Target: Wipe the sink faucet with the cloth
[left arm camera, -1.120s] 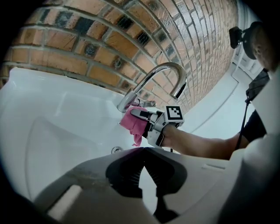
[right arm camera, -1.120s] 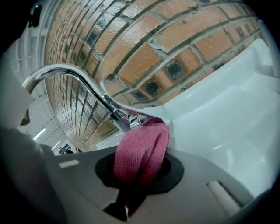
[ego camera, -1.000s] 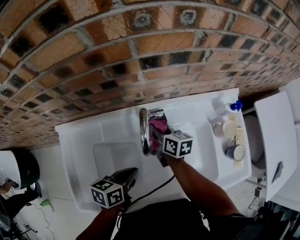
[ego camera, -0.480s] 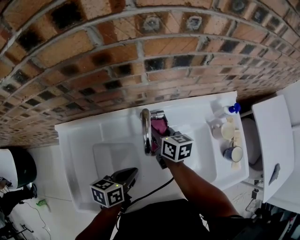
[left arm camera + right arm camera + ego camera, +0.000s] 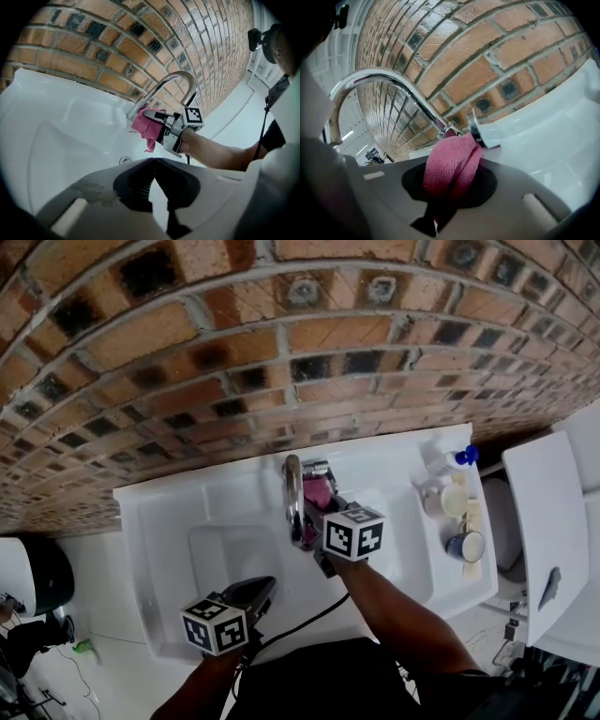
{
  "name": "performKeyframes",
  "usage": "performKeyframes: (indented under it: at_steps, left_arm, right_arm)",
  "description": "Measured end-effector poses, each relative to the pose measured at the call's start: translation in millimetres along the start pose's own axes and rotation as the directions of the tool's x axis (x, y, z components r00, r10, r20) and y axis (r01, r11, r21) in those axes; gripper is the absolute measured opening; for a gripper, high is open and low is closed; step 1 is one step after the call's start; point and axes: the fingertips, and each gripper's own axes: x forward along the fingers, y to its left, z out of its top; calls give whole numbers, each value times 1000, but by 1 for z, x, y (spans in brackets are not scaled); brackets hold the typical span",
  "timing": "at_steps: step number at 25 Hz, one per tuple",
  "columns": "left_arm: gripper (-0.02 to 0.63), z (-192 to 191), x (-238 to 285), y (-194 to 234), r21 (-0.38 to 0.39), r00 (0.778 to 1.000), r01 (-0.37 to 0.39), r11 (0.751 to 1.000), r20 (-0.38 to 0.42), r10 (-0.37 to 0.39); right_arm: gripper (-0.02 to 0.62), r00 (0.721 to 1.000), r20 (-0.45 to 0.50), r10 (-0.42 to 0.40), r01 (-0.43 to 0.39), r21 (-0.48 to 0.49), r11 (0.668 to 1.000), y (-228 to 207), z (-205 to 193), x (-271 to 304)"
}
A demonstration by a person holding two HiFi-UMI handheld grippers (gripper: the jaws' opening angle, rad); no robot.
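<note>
A chrome gooseneck faucet rises from the back of the white sink. My right gripper is shut on a pink cloth, which presses against the faucet's base beside the chrome handle. My left gripper hovers over the basin's front rim, jaws shut with nothing between them, well away from the faucet.
A brick wall stands behind the sink. On the sink's right ledge sit a blue-capped bottle, a cup and small items. A white cabinet is at the right. A drain lies in the basin.
The right gripper with the cloth stays at the faucet base with only slight shifts. The left gripper has not moved.
</note>
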Motion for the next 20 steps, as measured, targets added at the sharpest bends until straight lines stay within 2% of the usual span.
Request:
performKeyframes:
  at_steps: [7, 11, 14, 20]
  left_arm:
    - [5, -1, -3, 6, 21, 999, -40, 999, -5, 41]
    - [5, 0, -7, 10, 6, 998, -55, 998, 6, 55]
    - [4, -2, -11, 13, -9, 998, -63, 998, 8, 63]
    - [4, -2, -17, 23, -31, 997, -69, 997, 17, 70]
  right_arm:
    - [69, 995, -79, 65, -56, 118, 991, -8, -46, 17]
    - [69, 992, -35, 117, -106, 241, 965, -14, -47, 27]
    - [68, 989, 3, 145, -139, 294, 946, -13, -40, 35]
    - [67, 990, 54, 128, -139, 304, 942, -9, -25, 43]
